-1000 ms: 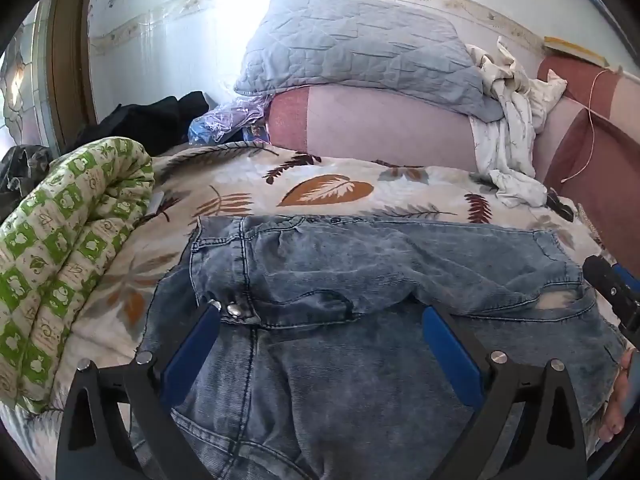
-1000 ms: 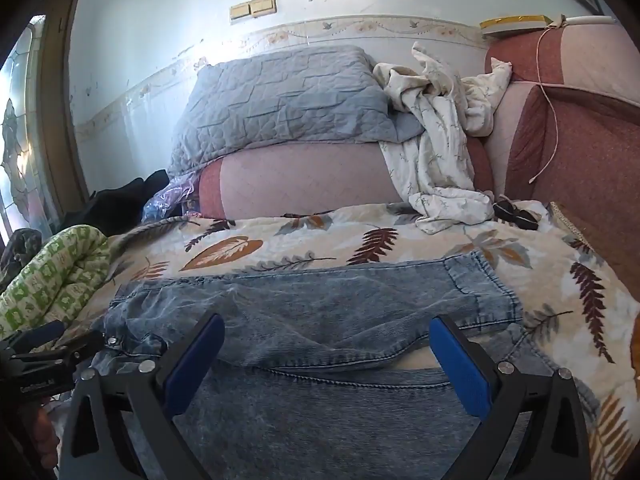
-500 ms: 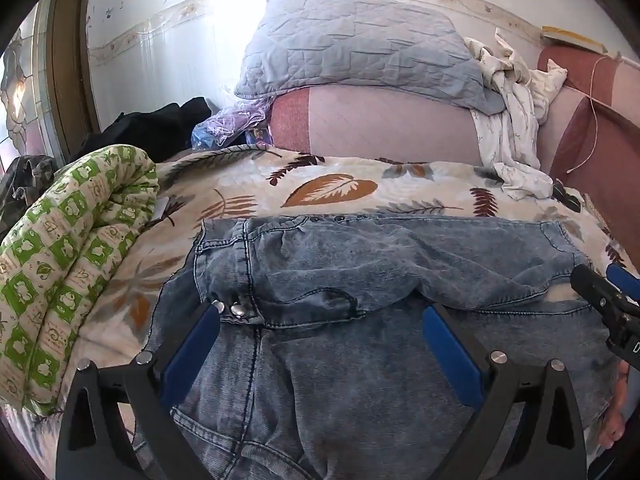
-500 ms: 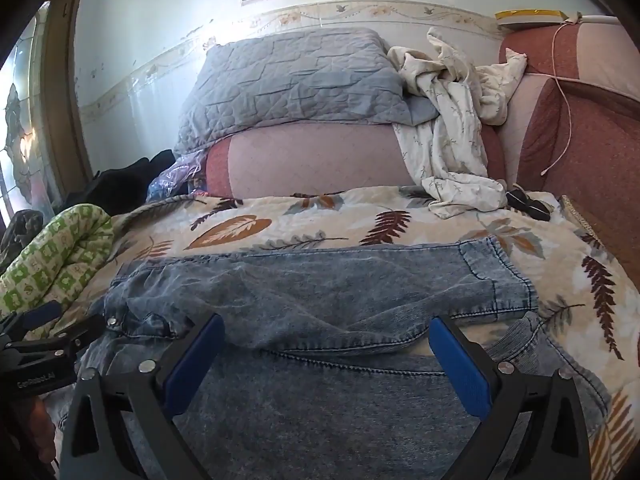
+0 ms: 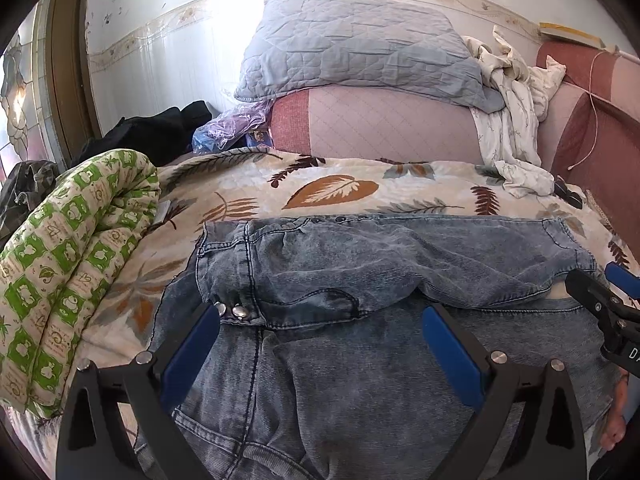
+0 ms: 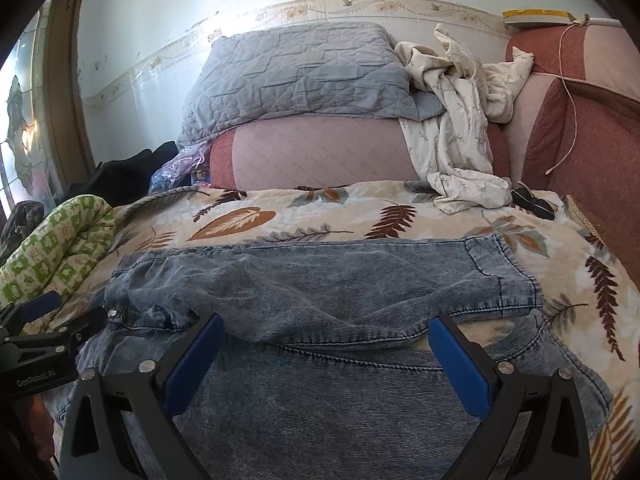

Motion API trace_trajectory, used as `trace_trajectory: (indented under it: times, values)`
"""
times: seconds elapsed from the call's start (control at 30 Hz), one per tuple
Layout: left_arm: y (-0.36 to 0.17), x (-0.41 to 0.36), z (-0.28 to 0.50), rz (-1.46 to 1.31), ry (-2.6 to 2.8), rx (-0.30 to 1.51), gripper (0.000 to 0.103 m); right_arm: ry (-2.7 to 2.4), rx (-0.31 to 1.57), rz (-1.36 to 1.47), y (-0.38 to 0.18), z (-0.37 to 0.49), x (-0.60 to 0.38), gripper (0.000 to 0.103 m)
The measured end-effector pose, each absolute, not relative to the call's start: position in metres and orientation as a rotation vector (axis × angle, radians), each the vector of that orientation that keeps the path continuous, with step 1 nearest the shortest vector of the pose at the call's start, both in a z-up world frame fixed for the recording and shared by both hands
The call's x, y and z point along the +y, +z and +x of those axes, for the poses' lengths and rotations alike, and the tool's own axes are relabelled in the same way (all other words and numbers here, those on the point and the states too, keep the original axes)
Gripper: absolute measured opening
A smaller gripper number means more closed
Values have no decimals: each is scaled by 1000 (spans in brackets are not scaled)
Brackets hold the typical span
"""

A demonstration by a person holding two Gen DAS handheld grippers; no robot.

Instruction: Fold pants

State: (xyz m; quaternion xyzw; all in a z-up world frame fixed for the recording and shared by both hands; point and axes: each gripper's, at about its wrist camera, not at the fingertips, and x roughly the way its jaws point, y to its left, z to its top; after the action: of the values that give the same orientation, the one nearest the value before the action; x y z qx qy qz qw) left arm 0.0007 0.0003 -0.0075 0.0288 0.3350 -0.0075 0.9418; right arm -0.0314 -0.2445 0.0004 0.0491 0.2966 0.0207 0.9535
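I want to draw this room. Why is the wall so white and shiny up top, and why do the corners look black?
Left wrist view: glare washes out the wall beside the grey pillow. Right wrist view: a bright patch sits at the top edge, and the jeans stay sharp. Both views: the round fisheye lens leaves black corners and bends the wall border.

Faded blue jeans (image 5: 360,320) lie spread across a leaf-print bedspread (image 5: 340,188), one part folded over the other, with two metal snap buttons (image 5: 234,311) just inside the left gripper (image 5: 320,344), whose blue-padded fingers (image 5: 188,356) stand wide apart over the denim. At 9 o'clock sits a rolled green-and-white quilt (image 5: 68,264); at 12 o'clock a grey-blue quilted pillow (image 5: 356,48) tops a pink cushion (image 5: 384,124). The right gripper (image 5: 612,308) enters at 3 o'clock.
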Motion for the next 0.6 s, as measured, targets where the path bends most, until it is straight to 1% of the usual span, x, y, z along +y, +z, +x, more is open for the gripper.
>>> trace_trajectory:
  times: [0.6]
  values:
    - [-9, -1, 2, 58, -17, 691, 101, 26, 597, 119, -1, -31, -252, 103]
